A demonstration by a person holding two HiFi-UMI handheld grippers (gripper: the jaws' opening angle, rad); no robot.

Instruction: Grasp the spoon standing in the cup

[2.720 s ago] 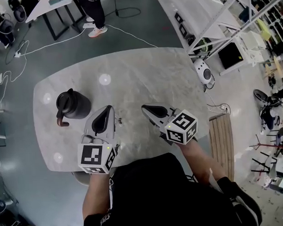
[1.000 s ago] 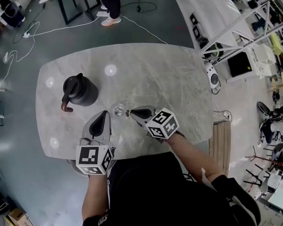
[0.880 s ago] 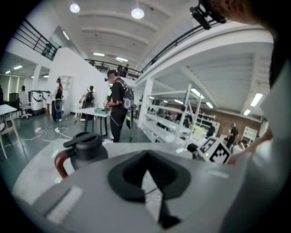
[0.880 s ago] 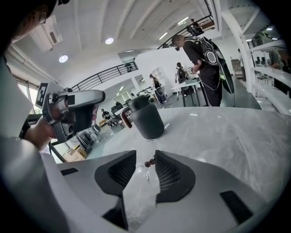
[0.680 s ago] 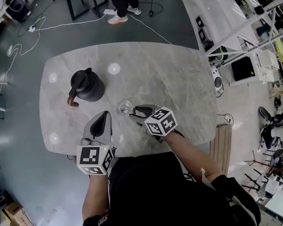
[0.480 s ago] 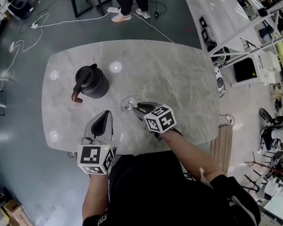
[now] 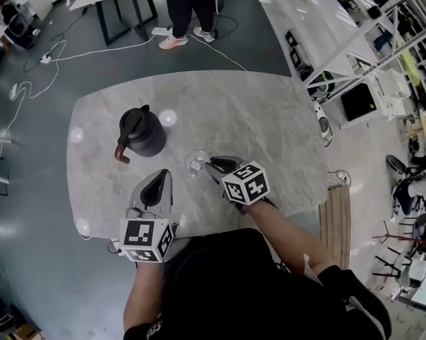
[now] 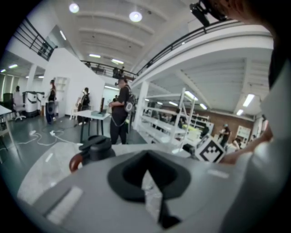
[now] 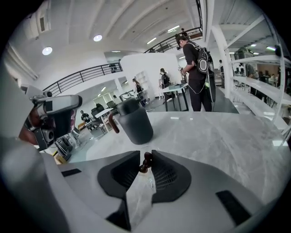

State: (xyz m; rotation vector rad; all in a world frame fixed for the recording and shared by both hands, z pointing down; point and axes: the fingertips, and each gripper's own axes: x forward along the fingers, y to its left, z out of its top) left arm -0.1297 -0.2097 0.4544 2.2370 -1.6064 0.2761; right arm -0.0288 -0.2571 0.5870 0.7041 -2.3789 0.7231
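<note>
A clear glass cup stands on the grey marble table, in front of me. The spoon's dark brown beaded handle rises between the tips of my right gripper. The jaws are closing on it, and the handle fills the narrow gap and touches both pads. The spoon's bowl and most of the cup are hidden under the jaws. My left gripper rests shut and empty, left of the cup near the table's front edge.
A dark grey kettle with a brown handle stands left of and behind the cup. People stand beyond the far edge of the table. Shelving and cables surround the table.
My right gripper has come forward from the table's near side to the cup and now sits at its rim around the spoon handle. The left gripper has kept its place.
</note>
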